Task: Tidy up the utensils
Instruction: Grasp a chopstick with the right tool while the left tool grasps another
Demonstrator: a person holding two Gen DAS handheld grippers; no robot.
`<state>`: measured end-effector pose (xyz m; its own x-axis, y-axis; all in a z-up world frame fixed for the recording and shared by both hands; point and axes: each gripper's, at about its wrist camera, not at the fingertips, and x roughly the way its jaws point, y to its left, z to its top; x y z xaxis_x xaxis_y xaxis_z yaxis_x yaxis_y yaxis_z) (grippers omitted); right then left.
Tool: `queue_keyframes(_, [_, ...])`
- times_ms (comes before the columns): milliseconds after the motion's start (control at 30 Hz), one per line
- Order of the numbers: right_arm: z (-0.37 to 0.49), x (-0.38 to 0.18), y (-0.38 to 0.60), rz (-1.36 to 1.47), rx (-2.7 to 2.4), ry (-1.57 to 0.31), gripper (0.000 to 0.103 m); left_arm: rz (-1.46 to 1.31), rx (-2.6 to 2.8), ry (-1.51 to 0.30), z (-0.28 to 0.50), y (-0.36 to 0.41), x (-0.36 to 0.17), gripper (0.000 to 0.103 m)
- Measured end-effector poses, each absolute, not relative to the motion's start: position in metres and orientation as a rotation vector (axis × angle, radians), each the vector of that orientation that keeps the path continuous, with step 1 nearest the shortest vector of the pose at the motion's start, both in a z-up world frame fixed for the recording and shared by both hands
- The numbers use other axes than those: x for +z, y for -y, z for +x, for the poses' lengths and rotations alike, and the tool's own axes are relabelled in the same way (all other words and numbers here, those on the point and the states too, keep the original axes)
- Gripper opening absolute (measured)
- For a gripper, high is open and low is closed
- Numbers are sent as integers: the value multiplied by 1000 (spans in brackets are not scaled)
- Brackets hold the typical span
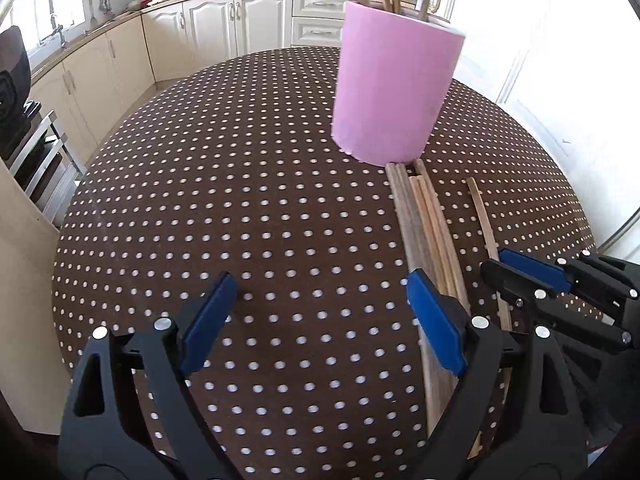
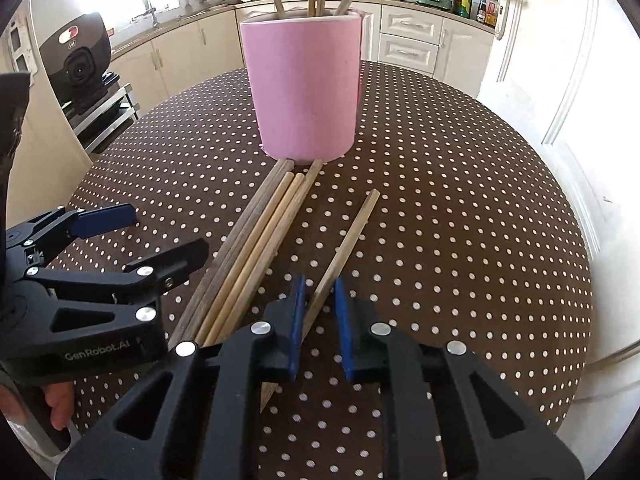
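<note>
A pink holder [image 2: 304,88] stands on the dotted table with several wooden chopsticks upright in it; it also shows in the left wrist view [image 1: 392,84]. A bundle of chopsticks [image 2: 256,240] lies flat in front of it, also in the left wrist view [image 1: 430,232]. A single chopstick [image 2: 348,236] lies apart to the right. My right gripper [image 2: 319,312] straddles the near part of that single chopstick, jaws narrowly apart around it. My left gripper [image 1: 320,312] is wide open and empty, left of the bundle, its right finger over the bundle's edge.
The round table [image 2: 460,208] has a brown cloth with white dots. Kitchen cabinets [image 1: 224,28] and a counter run behind. A dark appliance on a metal rack [image 2: 80,68] stands at the left. A white door [image 2: 580,60] is at the right.
</note>
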<state>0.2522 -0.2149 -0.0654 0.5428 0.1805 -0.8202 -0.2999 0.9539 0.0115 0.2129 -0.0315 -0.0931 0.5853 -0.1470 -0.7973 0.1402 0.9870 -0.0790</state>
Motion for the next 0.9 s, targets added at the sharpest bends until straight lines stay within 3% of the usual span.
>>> queue_keyframes(200, [247, -65, 223, -147, 284, -945, 13, 17, -180, -939, 216, 49, -94, 86])
queue_keyframes(367, [245, -64, 231, -134, 282, -937, 12, 26, -168, -935, 218, 53, -96, 92])
queue_keyframes(900, [241, -62, 234, -111, 286, -918, 11, 84, -113, -985, 224, 61, -98, 92])
